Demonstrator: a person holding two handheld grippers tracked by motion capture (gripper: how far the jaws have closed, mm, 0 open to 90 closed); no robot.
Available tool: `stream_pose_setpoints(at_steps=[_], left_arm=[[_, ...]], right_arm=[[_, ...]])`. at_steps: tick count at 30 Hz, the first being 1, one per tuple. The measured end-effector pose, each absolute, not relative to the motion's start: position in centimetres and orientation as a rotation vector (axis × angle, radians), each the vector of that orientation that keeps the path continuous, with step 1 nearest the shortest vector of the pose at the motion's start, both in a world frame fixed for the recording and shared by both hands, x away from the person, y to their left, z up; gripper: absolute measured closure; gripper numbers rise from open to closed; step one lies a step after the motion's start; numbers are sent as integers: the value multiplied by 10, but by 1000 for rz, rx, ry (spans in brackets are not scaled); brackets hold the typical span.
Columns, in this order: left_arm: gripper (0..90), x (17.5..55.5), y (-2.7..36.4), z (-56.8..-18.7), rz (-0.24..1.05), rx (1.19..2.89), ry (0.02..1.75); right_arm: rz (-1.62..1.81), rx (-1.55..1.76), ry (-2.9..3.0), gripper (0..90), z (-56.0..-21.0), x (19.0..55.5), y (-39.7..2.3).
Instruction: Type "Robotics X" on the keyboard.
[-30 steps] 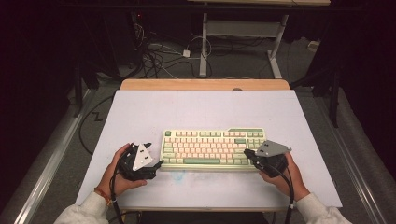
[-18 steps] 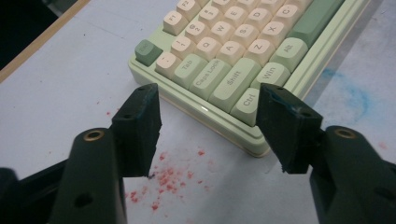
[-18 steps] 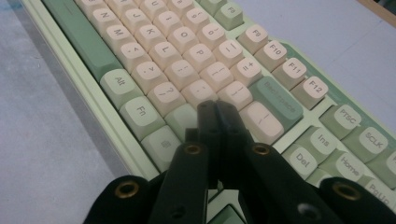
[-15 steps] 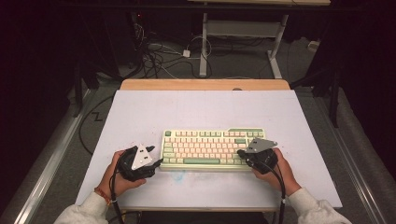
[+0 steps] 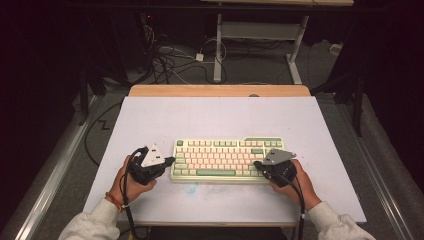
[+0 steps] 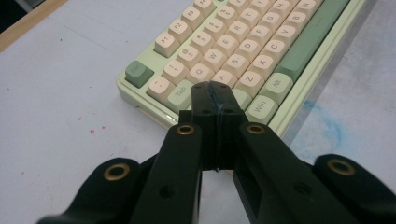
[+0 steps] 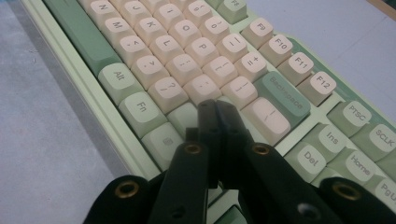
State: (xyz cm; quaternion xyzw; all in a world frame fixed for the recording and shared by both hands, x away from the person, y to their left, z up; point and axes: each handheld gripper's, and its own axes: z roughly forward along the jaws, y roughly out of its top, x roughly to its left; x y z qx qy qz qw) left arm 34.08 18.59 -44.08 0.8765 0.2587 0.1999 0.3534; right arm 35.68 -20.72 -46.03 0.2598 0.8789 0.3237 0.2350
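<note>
Two tools are held at one keyboard (image 5: 227,160), centred near the front of the pale surface (image 5: 210,115): left tool (image 6: 212,95), jaws just closed, nothing between, poised over the Caps-side keys; right tool (image 7: 217,112) shut, empty, over the Enter end; key pressing is judged ready

A pale blue-white table top (image 5: 220,117) (with a wooden strip (image 5: 220,90) along its far edge and a faint blue smudge (image 5: 192,189) near the front) bears a green-and-cream keyboard (image 5: 225,159) lying flat.
</note>
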Motion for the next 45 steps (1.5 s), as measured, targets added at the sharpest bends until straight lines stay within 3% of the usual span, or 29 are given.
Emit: stream_pose_setpoints(at_steps=[45], left_arm=[[875, 371, 126, -453, 382, 2394, 545]], right_arm=[[885, 709, 2403, 900, -461, 356, -206]])
